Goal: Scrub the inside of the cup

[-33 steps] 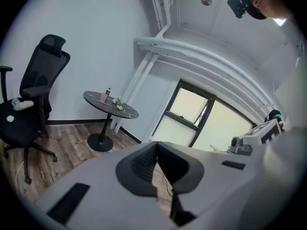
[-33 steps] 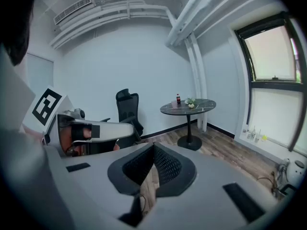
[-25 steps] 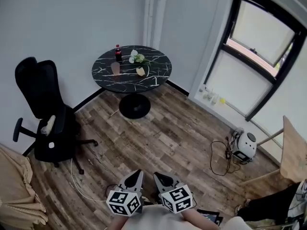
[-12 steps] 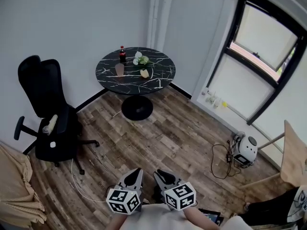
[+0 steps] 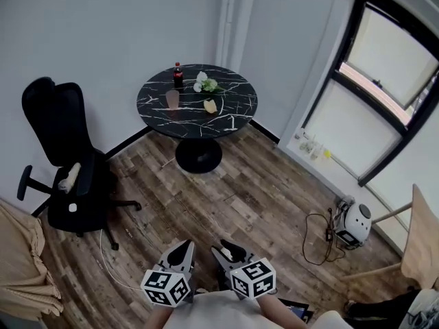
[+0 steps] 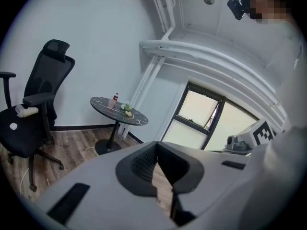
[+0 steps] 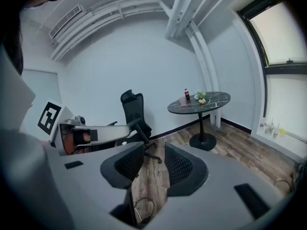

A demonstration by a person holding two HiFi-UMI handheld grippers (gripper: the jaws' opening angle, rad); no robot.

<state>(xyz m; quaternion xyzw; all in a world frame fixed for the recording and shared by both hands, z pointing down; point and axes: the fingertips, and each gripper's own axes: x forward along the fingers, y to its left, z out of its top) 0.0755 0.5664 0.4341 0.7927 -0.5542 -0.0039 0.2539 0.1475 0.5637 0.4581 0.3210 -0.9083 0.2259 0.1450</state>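
1. table top (image 5: pixel 236 112): black stone-look w/ white veins, smooth, slight sheen.
2. floor (image 5: pixel 260 197): wood-look planks, matt, grain shows.
3. chair (image 5: pixel 58 125): black, matt; fabric or mesh, can't tell.
4. right gripper (image 7: pixel 154 152): grey matt plastic shell; pads (image 7: pixel 180 169) black, ribbed.
5. cloth (image 5: pixel 24 266): beige, soft folds.

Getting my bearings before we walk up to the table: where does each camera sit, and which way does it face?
Head view: on the head, looking steeply down at table, chair, floor; left gripper and right gripper at bottom.
Left gripper view: along its shut jaws toward table and window; right gripper, white clothing at right.
Right gripper view: along its jaws, just been opening, nothing between them, toward table and chair; left gripper at left.
Both gripper views share table and chair.
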